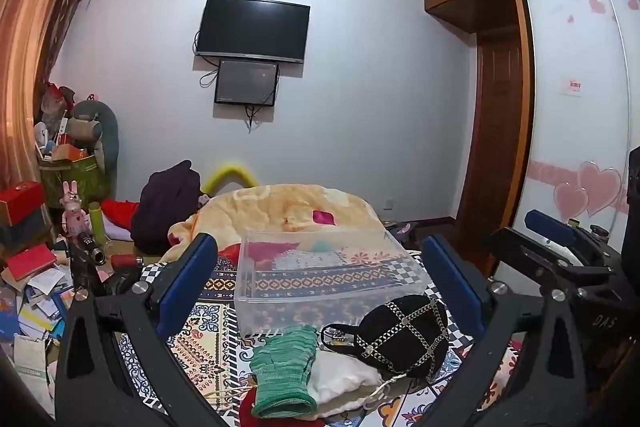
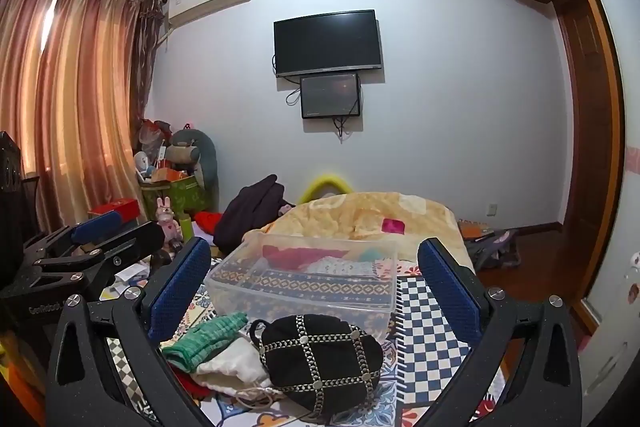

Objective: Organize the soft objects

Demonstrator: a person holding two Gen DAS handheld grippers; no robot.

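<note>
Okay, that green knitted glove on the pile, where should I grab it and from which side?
Judging by its pose, grip the green glove at the ribbed cuff, the near end, coming from above and the left. It lies on top of the white cloth with its fingers toward the clear bin, and the black studded cap crowds its right side.

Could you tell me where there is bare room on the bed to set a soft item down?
The clear plastic bin is empty inside, the roomiest spot. The checkered patch of bedspread right of the bin and the black chain-trimmed cap is also bare. It is crowded in front of the bin, where the green knit glove, a white pouch and the cap lie bunched together.
</note>
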